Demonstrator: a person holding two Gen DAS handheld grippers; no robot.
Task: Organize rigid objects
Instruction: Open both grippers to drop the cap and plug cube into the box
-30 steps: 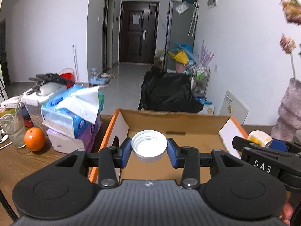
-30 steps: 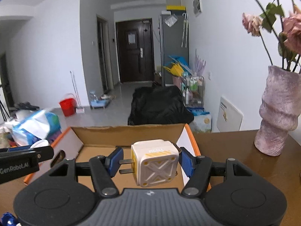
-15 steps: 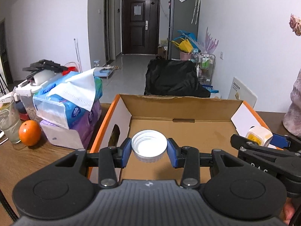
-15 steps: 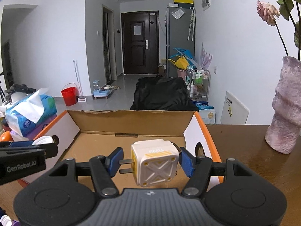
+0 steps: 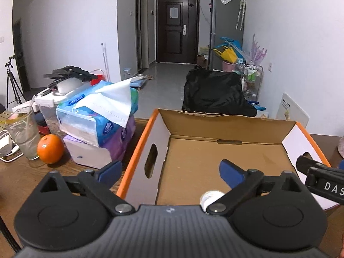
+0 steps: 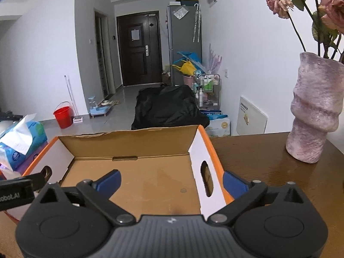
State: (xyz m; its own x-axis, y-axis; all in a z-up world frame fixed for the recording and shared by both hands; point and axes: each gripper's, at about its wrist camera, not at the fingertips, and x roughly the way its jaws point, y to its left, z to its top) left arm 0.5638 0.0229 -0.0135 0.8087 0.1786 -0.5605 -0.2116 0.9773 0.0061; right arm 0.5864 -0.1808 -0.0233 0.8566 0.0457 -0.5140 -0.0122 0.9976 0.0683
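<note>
Left gripper and right gripper: jaws wide, empty. Round white plastic lid in orange-edged cardboard box, 5 o'clock. Deposit step judged done; next: fetch another item.

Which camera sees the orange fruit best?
The left wrist view: the orange sits in plain sight on the table, beside a glass and tissue packs. The right wrist view does not show it.

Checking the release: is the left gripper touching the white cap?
Cannot tell. Left wrist view: left gripper is wide open, but its linkage overlaps the white cap.
</note>
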